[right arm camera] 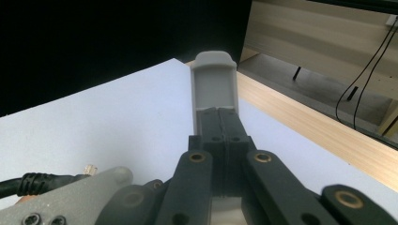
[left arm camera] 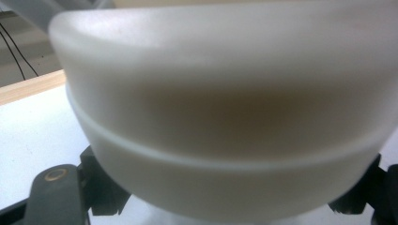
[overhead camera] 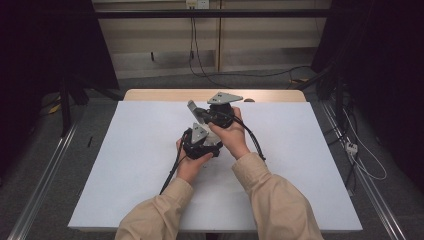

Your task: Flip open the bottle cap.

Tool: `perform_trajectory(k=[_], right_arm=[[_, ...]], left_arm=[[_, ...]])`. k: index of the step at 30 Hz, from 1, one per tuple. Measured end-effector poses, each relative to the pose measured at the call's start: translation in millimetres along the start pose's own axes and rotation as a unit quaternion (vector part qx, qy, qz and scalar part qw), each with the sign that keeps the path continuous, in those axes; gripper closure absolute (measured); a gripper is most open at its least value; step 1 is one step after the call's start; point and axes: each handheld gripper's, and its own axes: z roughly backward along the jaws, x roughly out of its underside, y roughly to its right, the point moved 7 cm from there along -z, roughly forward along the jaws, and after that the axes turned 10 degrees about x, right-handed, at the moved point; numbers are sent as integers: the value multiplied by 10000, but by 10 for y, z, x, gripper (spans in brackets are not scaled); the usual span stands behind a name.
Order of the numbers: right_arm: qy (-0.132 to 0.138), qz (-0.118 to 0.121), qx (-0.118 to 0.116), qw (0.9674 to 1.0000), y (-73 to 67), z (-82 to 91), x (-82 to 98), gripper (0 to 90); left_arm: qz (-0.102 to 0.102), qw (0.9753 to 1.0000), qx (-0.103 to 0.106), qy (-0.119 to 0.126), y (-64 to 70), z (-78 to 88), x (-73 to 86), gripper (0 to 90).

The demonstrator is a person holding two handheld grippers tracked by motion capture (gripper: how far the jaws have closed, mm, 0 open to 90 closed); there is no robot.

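My right gripper is held over the middle of the white table top, its jaws shut on a flat grey plastic piece. In the right gripper view that grey piece sticks straight out beyond the closed fingertips of the right gripper. My left gripper sits just below and in front of the right hand. In the left gripper view a smooth white rounded object with a ridge around it sits very close, and the left gripper has a jaw pressed against each lower side of it.
The table's wooden far edge lies just beyond the grippers. Black cables trail from both grippers toward the person. Metal rails run along the floor on either side, and wall cables hang behind.
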Motion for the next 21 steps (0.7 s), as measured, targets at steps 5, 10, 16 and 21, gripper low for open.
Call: perform_trajectory(k=[5,10,16,21], right_arm=[[2,-24,-20,10000,7,-9,-5,900],[2,-23,-43,10000,6,-20,2,900],[-9,-58,-69,10000,7,-38,11,900],[-32,-50,-76,10000,2,-56,18,900]], left_arm=[[7,10000,4,-2,-1,0,0,185],[4,10000,-1,-1,0,0,0,185],[3,10000,0,-1,0,0,0,185],[1,10000,-3,-3,1,-1,0,185]])
